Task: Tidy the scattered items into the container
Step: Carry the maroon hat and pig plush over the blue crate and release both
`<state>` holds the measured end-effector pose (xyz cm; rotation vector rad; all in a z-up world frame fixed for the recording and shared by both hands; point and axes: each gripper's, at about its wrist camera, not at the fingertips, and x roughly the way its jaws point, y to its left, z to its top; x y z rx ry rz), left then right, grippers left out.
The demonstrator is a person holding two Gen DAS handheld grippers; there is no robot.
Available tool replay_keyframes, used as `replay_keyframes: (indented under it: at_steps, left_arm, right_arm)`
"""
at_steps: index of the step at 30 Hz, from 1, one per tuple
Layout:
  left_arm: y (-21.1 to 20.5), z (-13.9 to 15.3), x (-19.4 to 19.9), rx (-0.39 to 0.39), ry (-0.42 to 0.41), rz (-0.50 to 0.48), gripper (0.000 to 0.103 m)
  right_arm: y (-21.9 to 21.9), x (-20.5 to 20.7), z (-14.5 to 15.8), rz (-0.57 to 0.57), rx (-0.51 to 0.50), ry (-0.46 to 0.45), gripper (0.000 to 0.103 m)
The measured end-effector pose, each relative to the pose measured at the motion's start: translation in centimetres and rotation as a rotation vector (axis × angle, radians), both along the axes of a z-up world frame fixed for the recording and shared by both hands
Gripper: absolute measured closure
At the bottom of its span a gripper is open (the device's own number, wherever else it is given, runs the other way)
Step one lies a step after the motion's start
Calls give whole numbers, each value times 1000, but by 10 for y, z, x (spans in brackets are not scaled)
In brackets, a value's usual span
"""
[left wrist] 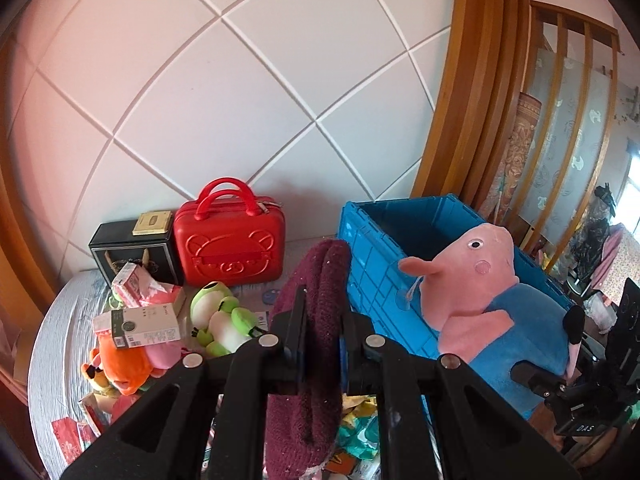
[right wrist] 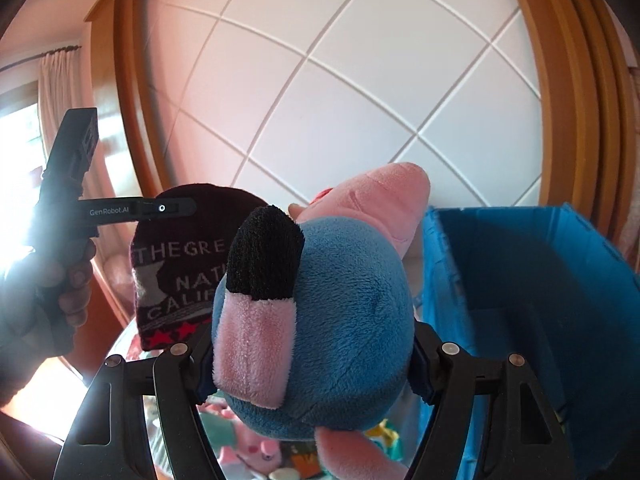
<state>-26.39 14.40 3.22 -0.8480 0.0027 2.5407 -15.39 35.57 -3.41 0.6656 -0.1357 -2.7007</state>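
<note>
The left tool (left wrist: 320, 344) is clamped on a maroon knit beanie (left wrist: 308, 360) with white lettering; the right tool (right wrist: 312, 364) grips a pink-and-blue plush pig (right wrist: 332, 320), both raised beside the blue crate (left wrist: 384, 248).

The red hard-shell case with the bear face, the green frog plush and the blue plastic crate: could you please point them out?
Red hard-shell case (left wrist: 230, 246), left wrist view, embossed front.
Green frog plush (left wrist: 222, 320), left wrist view, white belly.
Blue plastic crate (left wrist: 370, 264), left wrist view, outer side wall.
</note>
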Motion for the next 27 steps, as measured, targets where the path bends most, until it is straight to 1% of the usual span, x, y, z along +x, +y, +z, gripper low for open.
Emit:
replay_keyframes:
  at_steps: [5,12,19,22,24,27]
  left_arm:
    - [52,13,-5,-17,22,-79,92]
    - [123,26,-13,-19,40,-173,92]
    - [188,28,-25,-42,52,-255,92]
    - [213,25,-31,-51,50,-287,92]
    - [229,24,-34,-58,48,-305,92]
    - [252,21,-39,-68,40,-330,92]
  right_arm:
    - [42,10,1,-58,-17,7,31]
    - [94,24,6,-170,-21,23,30]
    - [149,32,11,-277,-25,38,30]
    - [166,31,10,-318,-30,37,30]
    - [172,40,9,-345,-35,32,30]
    - [193,32,0,-376,-41,21,30]
